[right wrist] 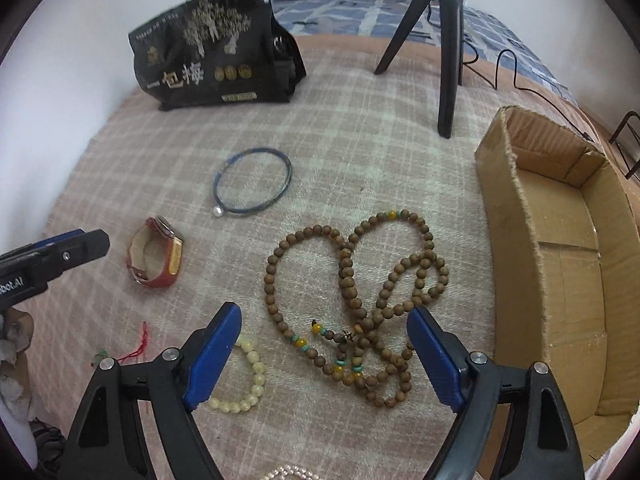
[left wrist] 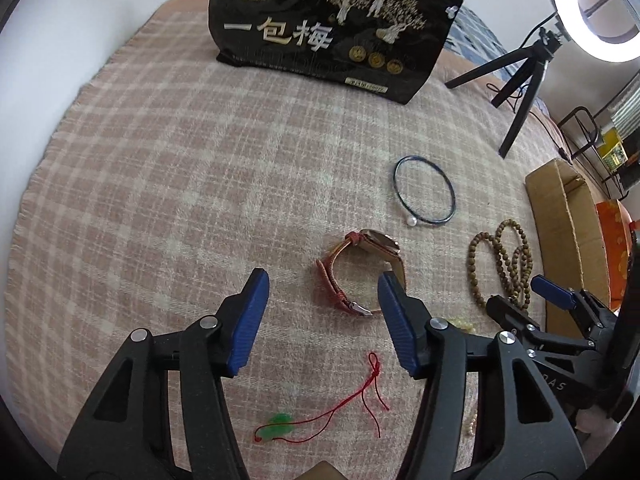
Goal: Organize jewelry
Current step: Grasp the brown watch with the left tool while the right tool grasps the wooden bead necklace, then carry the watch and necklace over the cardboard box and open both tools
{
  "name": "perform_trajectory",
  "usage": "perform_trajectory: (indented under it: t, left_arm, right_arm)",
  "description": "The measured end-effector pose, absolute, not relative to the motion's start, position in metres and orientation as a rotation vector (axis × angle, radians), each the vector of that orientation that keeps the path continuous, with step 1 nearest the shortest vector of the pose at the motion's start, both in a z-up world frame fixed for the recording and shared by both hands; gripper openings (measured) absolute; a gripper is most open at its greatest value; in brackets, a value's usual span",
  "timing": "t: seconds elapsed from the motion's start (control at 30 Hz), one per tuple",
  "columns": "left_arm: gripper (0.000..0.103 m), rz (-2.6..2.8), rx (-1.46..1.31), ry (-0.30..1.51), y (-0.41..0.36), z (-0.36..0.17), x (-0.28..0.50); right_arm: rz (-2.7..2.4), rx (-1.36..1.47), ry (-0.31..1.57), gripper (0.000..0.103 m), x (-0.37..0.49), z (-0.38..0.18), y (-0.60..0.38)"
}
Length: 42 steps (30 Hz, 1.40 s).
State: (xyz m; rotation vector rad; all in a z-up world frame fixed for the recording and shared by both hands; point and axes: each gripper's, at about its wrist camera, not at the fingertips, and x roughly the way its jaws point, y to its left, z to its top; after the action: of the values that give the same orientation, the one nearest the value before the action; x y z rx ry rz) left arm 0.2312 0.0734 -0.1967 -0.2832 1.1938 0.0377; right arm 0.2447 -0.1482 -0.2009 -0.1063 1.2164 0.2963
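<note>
On a bed under a pink plaid blanket (right wrist: 360,152): jewelry spread flat and apart, likely so each piece can be picked singly. Blue bangle (right wrist: 252,182) with a pearl farthest back. Red-strapped watch (left wrist: 360,272) on its side, strap looped shut. Long brown bead string (right wrist: 356,300) in tangled loops near the middle. Cream bead bracelet (right wrist: 248,380) just beside it. Red cord (left wrist: 360,396) with a green pendant (left wrist: 280,426) nearest the viewer. Open cardboard box (right wrist: 560,260) on the right edge, nothing visible inside, probably the place for sorted pieces. Black snack bag (left wrist: 332,24) upright at the back; tripod (left wrist: 516,76) with a ring light (left wrist: 596,12) behind.

Left tongs (left wrist: 320,312) angled down over the blanket, blue pads about half apart, holding nothing; watch just ahead, its near edge behind the right pad, cord lying lower in the gap. Seemingly lined up for watch or cord, which one unclear.

Right tongs (right wrist: 324,352) also angled down, pads wide, holding nothing, straddling the knotted near end of the brown beads, not seen touching. Wide spread suits a bulky cluster.

No piece in the box yet; task judged barely begun.
</note>
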Motion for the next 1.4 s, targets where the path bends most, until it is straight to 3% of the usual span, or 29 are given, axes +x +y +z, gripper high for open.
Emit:
perform_trajectory:
  t: [0.3, 0.5, 0.57, 0.67, 0.7, 0.73, 0.9, 1.03, 1.4]
  left_arm:
    - [0.047, 0.042, -0.293, 1.262, 0.075, -0.224, 0.245]
    - [0.045, 0.038, -0.303, 1.291, 0.069, -0.235, 0.253]
    - [0.042, 0.028, -0.3, 1.29, 0.065, -0.235, 0.255]
    - [0.036, 0.028, -0.293, 1.292, 0.063, -0.237, 0.256]
    - [0.032, 0.03, -0.291, 1.291, 0.062, -0.238, 0.255]
    - [0.027, 0.031, -0.285, 1.289, 0.061, -0.238, 0.256]
    - [0.014, 0.024, -0.288, 1.276, 0.057, -0.24, 0.258]
    - [0.007, 0.018, -0.309, 1.264, 0.059, -0.238, 0.256]
    - [0.007, -0.01, -0.324, 1.195, 0.064, -0.208, 0.243]
  right_arm:
    - [0.244, -0.125, 1.257, 0.088, 0.257, -0.223, -0.153]
    - [0.264, -0.117, 1.256, 0.091, 0.257, -0.23, -0.154]
    - [0.285, -0.108, 1.251, 0.084, 0.258, -0.228, -0.153]
    - [0.315, -0.07, 1.238, 0.059, 0.257, -0.224, -0.153]
    - [0.318, -0.061, 1.237, 0.042, 0.258, -0.224, -0.152]
    - [0.312, -0.064, 1.241, 0.031, 0.259, -0.225, -0.153]
    - [0.322, -0.045, 1.232, 0.014, 0.26, -0.225, -0.155]
    - [0.325, -0.03, 1.219, 0.011, 0.261, -0.223, -0.154]
    - [0.361, 0.006, 1.114, 0.011, 0.25, -0.185, -0.155]
